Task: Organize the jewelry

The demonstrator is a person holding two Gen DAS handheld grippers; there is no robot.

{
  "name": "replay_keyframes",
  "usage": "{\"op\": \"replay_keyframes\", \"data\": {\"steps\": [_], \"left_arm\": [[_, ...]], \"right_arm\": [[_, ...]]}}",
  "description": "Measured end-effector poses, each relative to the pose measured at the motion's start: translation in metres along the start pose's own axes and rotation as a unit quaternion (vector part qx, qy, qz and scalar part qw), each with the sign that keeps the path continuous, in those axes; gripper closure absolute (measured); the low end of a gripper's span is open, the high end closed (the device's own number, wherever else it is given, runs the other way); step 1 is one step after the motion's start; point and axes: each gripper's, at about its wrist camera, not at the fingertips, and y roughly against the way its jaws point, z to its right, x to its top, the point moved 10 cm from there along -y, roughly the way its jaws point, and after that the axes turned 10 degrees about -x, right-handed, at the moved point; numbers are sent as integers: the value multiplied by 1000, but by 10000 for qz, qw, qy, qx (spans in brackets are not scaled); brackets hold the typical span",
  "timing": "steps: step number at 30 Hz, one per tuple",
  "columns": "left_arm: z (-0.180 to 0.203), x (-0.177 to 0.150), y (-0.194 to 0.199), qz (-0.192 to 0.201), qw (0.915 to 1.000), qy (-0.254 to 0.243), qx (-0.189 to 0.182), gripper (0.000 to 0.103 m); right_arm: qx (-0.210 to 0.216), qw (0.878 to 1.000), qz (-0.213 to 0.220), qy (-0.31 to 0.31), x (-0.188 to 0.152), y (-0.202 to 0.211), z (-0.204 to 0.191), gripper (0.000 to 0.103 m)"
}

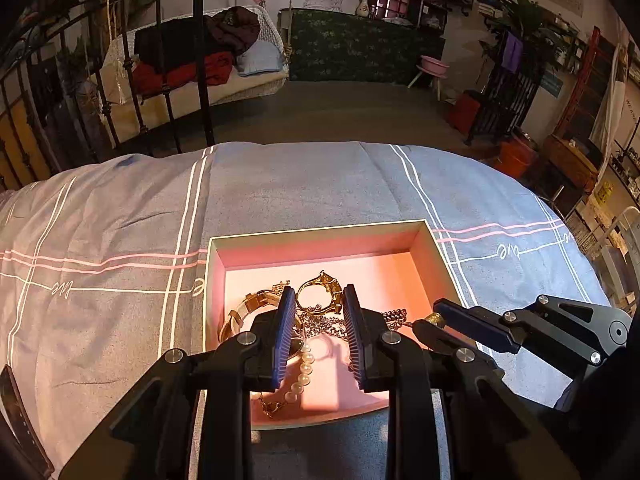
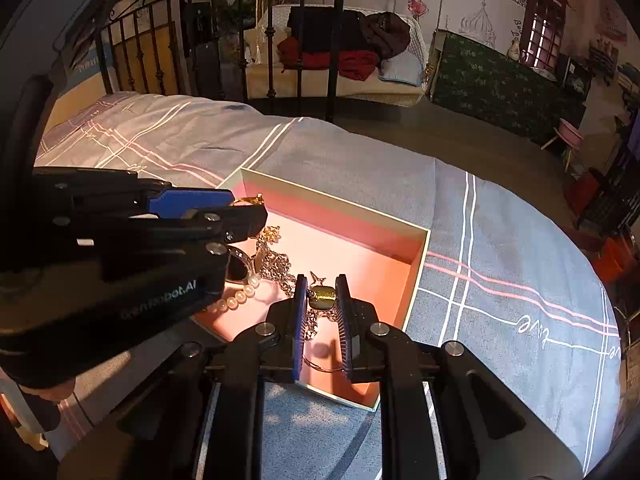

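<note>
Left wrist view shows your left gripper (image 1: 318,300) hanging with jaws apart over the pink-lined box (image 1: 320,234) on the bed's grey cover (image 1: 280,184), its fingers either side of the gold bangle (image 1: 320,292), with a silver chain (image 1: 336,322) and pearl strand (image 1: 302,376) heaped toward the box's near edge. Right wrist view shows your right gripper (image 2: 322,286) with its pads close on both sides of a gold square pendant (image 2: 322,295) near the box's near right wall, though you cannot tell whether they pinch it.

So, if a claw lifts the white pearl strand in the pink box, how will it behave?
The white pearl strand would probably hang limp, since it already lies in a loose curve. Its round, glossy beads may slip between the pads. It seems to lie against the silver chain, so that may drag along.
</note>
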Motion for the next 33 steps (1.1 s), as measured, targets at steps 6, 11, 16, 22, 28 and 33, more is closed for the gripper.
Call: {"op": "replay_keyframes", "data": {"steps": [6, 11, 16, 22, 28, 33], "left_arm": [[-7, -2, -11, -134, 9999, 91, 43, 79], [-8, -1, -20, -222, 9997, 121, 76, 79], [-9, 0, -28, -286, 9994, 170, 103, 79], [-13, 2, -34, -308, 9992, 205, 124, 79], [-12, 2, -37, -418, 9988, 215, 101, 70], [-13, -2, -33, -513, 9979, 326, 242, 15]], "right_arm": [[24, 9999, -126, 5, -8, -9, -3, 88], [62, 9998, -168, 0, -10, -14, -5, 88], [117, 9997, -233, -29, -12, -19, -5, 88], [157, 9995, -264, -48, -13, -22, -3, 88], [412, 9987, -290, -89, -15, -22, -11, 79], [191, 9997, 36, -125, -9, -12, -10, 13]]}}
